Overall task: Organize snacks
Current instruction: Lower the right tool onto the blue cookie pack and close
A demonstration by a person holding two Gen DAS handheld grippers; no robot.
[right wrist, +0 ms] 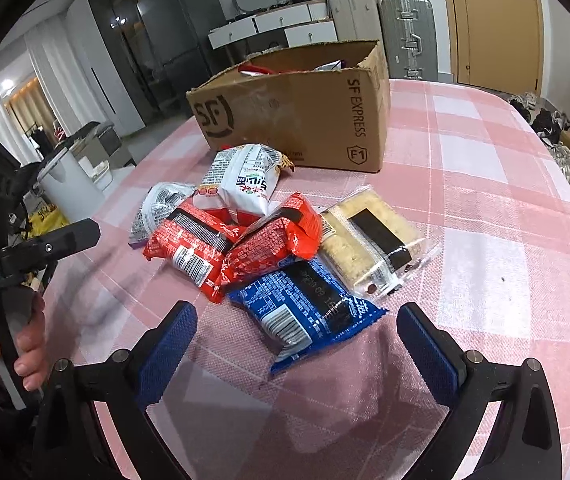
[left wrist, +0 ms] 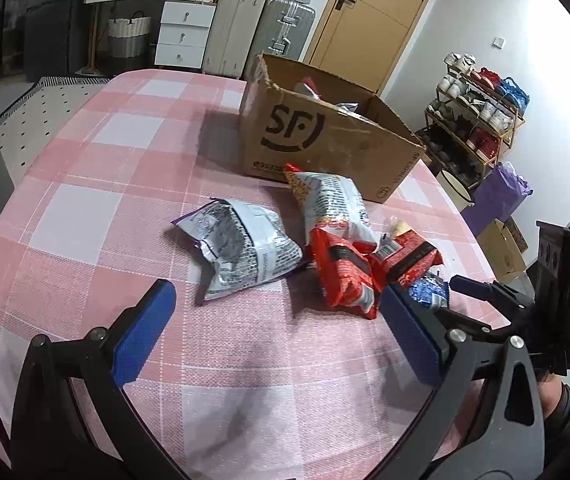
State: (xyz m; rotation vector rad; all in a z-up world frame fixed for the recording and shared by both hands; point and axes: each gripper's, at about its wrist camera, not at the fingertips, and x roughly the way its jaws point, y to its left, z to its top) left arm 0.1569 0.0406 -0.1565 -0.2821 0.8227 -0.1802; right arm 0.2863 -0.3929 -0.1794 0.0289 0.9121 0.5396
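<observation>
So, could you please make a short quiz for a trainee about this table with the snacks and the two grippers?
1. True or false: the right gripper is shut on the blue packet.
2. How many red packets lie in the pile in front of the cardboard box?
A. one
B. two
C. four
3. Fill in: the clear-wrapped beige snack lies at the pile's ____ edge in the right wrist view.

Key
1. False: both the right gripper and the left gripper are open and hold nothing.
2. B: one red packet and a second red packet.
3. Right.
</observation>
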